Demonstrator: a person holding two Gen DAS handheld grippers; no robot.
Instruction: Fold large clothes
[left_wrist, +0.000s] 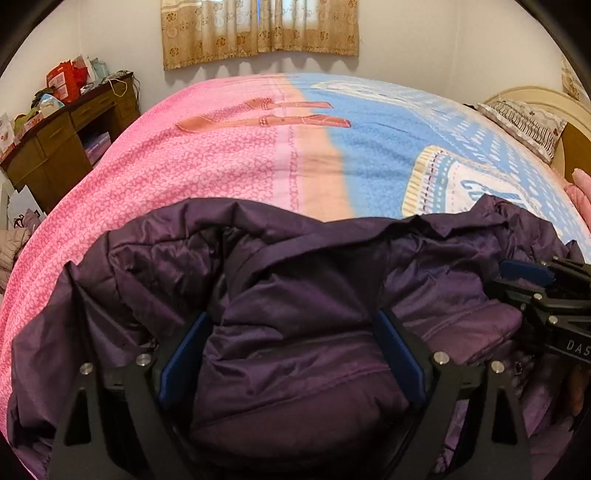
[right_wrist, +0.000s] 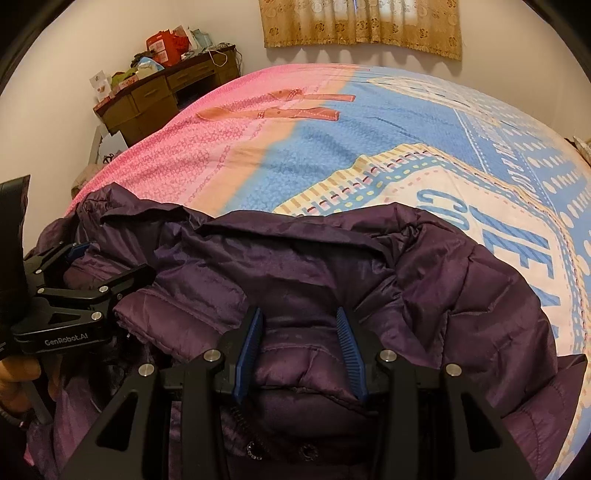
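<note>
I am looking down over a purple padded jacket (left_wrist: 295, 295) that is lying bunched at the near edge of the bed (left_wrist: 229, 162), and I am taking that jacket as my landmark for everything else.

My left gripper (left_wrist: 291, 354) is hanging over the jacket's near middle with its jaws spread wide. A rounded fold of the purple fabric is bulging up between the blue pads (left_wrist: 184, 354), but I am not seeing the pads squeeze it, so I am reading this gripper as holding nothing.

My right gripper (right_wrist: 299, 350) is sitting over the jacket to the right of the left one, its jaws about half apart. A quilted fold with a stitched seam is lying between its ribbed blue pads (right_wrist: 351, 350). Whether those pads are actually pinching the cloth or only framing it, I cannot tell from here.

In the right wrist view the left gripper (right_wrist: 79, 269) is showing at the jacket's left side, with part of a hand (right_wrist: 14, 384) below it.

Beyond the jacket the pink and blue bedspread is stretching away towards a curtain (left_wrist: 258, 33) on the far wall. Far to the jacket's left a brown desk (left_wrist: 70, 136) is standing with clutter on top. Far to its right a pillow (left_wrist: 524, 122) is resting against the headboard.
</note>
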